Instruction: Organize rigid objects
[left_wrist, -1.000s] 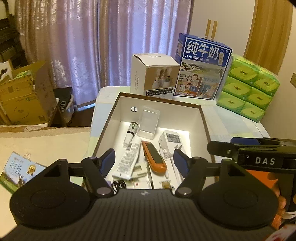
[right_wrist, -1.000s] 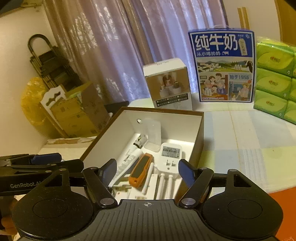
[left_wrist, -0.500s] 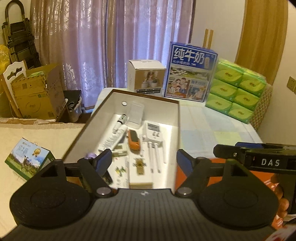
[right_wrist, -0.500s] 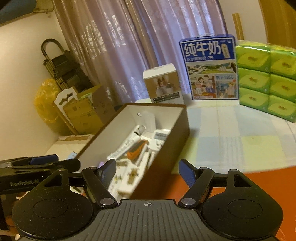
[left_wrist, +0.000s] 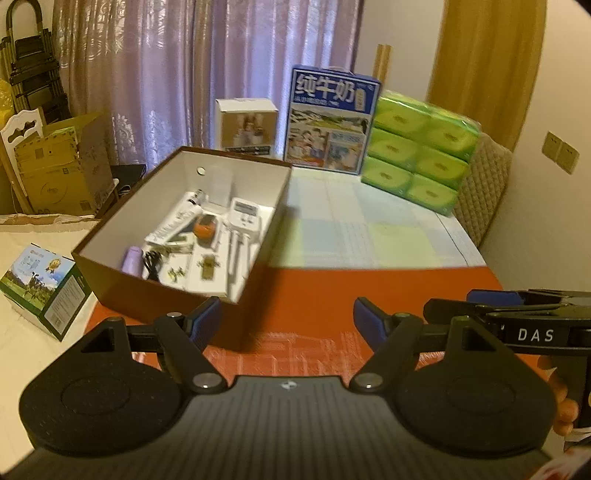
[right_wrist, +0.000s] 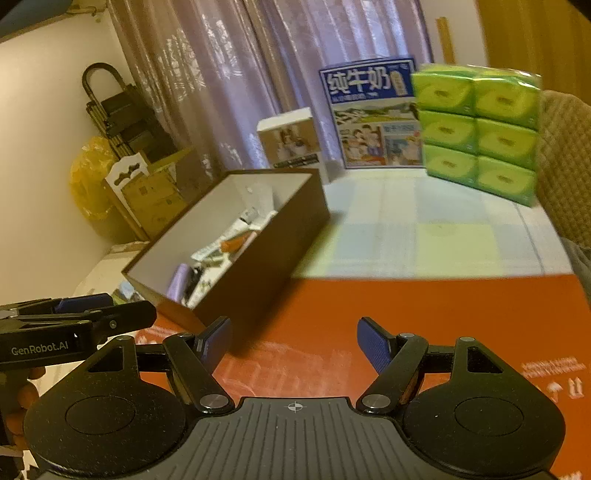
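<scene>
Brown box (left_wrist: 177, 295) of small rigid items sits on the table's left side, both grippers held back from it with nothing in them.

White inside, the box rests partly on an orange-red sheet (left_wrist: 332, 291) and partly on the pale checked tablecloth (left_wrist: 369, 221); it holds a white tube (left_wrist: 173, 221), an orange tool (left_wrist: 205, 227), a white plug adapter (left_wrist: 242, 218), a lilac cylinder (left_wrist: 133, 260) and other small pieces too blurred to name. The left gripper (left_wrist: 287, 317) hangs above the orange-red sheet just short of the box's near corner, jaws spread wide and empty. The right gripper (right_wrist: 293, 341) is beside it, likewise wide apart and empty. Behind the box stand a white carton (left_wrist: 246, 125), a blue milk carton (left_wrist: 330, 118) and stacked green tissue packs (left_wrist: 417, 151).
</scene>
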